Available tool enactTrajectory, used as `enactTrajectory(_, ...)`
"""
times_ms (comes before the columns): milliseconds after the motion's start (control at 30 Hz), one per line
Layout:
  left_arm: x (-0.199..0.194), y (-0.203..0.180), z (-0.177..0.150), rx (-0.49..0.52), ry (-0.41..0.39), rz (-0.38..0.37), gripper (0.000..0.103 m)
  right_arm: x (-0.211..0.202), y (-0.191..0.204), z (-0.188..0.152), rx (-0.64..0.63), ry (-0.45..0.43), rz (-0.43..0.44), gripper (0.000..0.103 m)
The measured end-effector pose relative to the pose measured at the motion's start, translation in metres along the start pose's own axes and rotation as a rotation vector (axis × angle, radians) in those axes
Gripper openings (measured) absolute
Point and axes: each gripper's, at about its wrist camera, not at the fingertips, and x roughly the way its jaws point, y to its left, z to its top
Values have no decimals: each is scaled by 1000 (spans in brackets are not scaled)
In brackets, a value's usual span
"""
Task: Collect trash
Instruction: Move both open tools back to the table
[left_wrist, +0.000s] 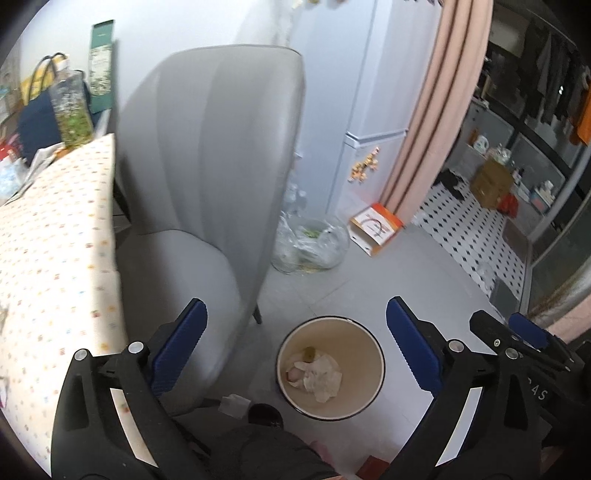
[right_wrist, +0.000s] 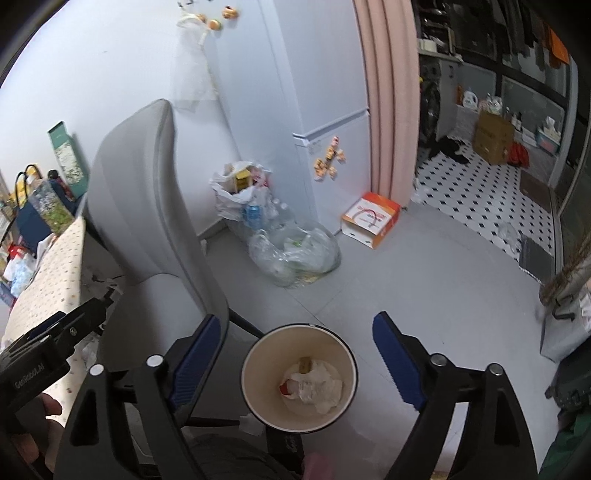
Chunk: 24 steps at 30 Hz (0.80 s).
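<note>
Left wrist view: the left gripper (left_wrist: 295, 347) gapes wide and empty above the bin (left_wrist: 373, 345), crumpled tissue (left_wrist: 321, 376) on its bottom. A stray scrap (left_wrist: 233, 404) on the floor risks being overlooked.

Right wrist view: the right gripper (right_wrist: 297, 356), equally wide and empty, could knock the bin's rim if lowered carelessly.

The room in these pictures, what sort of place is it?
Most likely a small lived-in flat, in its dining or kitchen corner. A white fridge with magnets stands by a pink curtain, a grey padded chair is pulled up to a table with a dotted cloth, and a round wastebin sits on the floor.
</note>
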Motion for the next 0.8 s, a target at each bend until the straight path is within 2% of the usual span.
enactTrajectory(233, -37, 35, -8, -59, -50, 39, 97, -23, 35, 0, -52, -42, 42, 95)
enactTrajectory(800, -121, 147, -35, -229, -192, 156, 97, -77, 151, -20, -237, -110, 169, 95)
